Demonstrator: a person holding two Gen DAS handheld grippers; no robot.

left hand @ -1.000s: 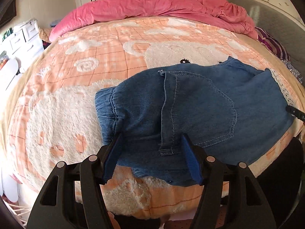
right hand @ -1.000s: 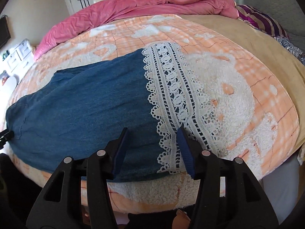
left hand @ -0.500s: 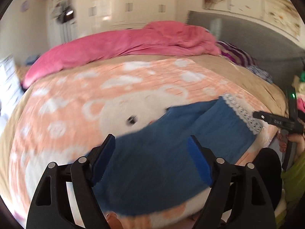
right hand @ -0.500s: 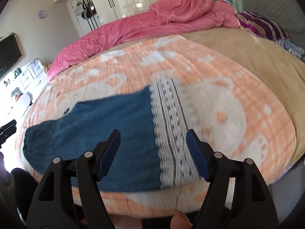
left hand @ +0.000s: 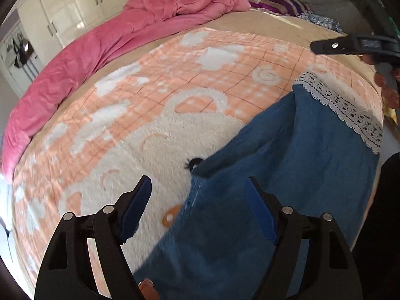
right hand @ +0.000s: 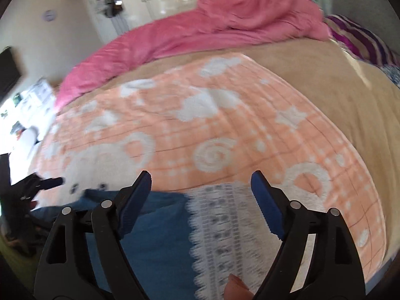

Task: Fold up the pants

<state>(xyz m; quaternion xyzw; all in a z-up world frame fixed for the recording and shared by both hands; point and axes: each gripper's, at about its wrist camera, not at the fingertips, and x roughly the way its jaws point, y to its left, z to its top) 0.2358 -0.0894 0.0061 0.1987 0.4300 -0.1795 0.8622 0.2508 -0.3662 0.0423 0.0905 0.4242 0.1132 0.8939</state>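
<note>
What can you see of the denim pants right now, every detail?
The denim pants are blue, soft-looking denim with a white lace trim along the leg hem. They lie folded and fairly flat on the orange and white blanket, near the bed's front edge, with a stitched edge showing beside the left tongs. Both left and right tongs are open above them; nothing grips the fabric.

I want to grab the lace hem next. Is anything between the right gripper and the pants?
Nothing visible. The right gripper, open, hovers over the lace hem of the pants, with only blanket around.
</note>
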